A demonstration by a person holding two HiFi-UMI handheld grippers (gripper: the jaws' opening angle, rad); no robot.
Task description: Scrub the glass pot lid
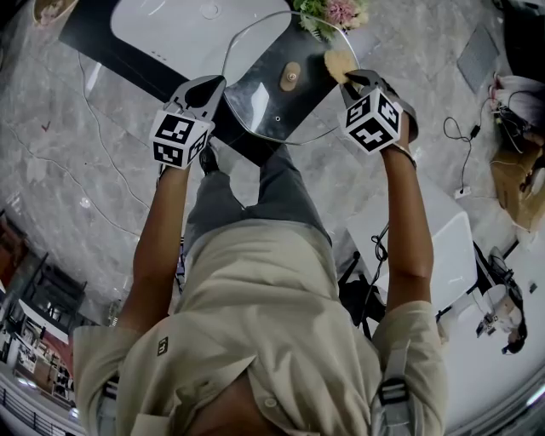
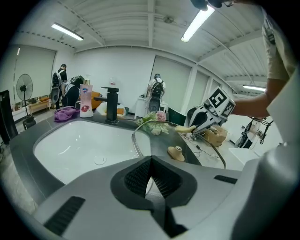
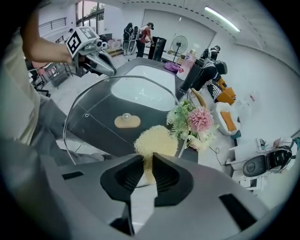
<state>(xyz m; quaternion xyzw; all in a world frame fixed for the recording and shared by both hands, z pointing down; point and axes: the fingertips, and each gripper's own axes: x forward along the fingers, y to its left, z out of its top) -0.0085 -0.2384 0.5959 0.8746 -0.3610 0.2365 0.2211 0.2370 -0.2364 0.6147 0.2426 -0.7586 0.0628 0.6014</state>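
Note:
The round glass pot lid (image 1: 255, 98) with a tan knob (image 1: 291, 76) is held up over the dark counter beside the sink. My left gripper (image 1: 211, 88) is shut on the lid's left rim; in the left gripper view the metal rim (image 2: 137, 143) runs into the closed jaws. My right gripper (image 1: 351, 79) is shut on a yellow fluffy scrubber (image 1: 338, 62), which rests at the lid's far right edge. In the right gripper view the scrubber (image 3: 156, 141) sticks out from the jaws over the glass (image 3: 101, 117), next to the knob (image 3: 126, 121).
A white sink (image 1: 162, 34) lies behind the lid, with a black faucet (image 2: 111, 104), a pink bottle (image 2: 86, 101) and a purple cloth (image 2: 65, 113) at its far side. Artificial flowers (image 1: 332, 13) stand beside the scrubber. A white cabinet (image 1: 451, 247) is at the right.

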